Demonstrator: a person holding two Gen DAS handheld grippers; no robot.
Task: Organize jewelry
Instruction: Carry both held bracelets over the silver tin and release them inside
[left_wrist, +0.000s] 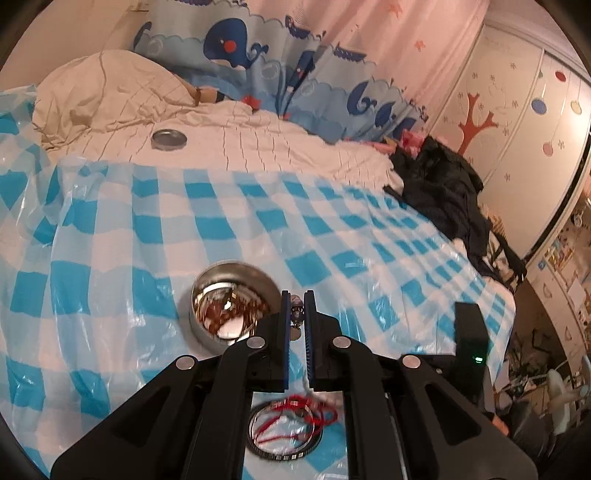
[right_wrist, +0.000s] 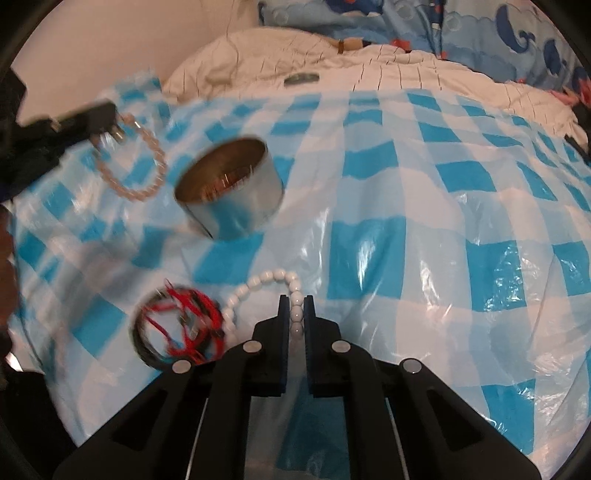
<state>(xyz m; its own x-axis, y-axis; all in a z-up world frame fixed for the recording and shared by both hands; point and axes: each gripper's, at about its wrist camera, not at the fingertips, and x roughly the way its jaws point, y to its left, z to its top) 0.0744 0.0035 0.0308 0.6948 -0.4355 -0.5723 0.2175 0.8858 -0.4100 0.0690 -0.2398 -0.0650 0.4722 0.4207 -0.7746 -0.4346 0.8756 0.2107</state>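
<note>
A round metal tin holding gold-brown jewelry sits on the blue checked plastic sheet; it also shows in the right wrist view. My left gripper is shut on a pale beaded bracelet, held above the sheet just right of the tin; in the right wrist view the left gripper dangles the bracelet left of the tin. My right gripper is shut on a white bead bracelet lying on the sheet. A black bangle tangled with red cord lies beside it, also seen in the left wrist view.
A metal lid rests on the cream quilt behind the sheet. A pillow lies at the back left. Dark clothes are piled at the bed's right edge. My right gripper's body shows at the right.
</note>
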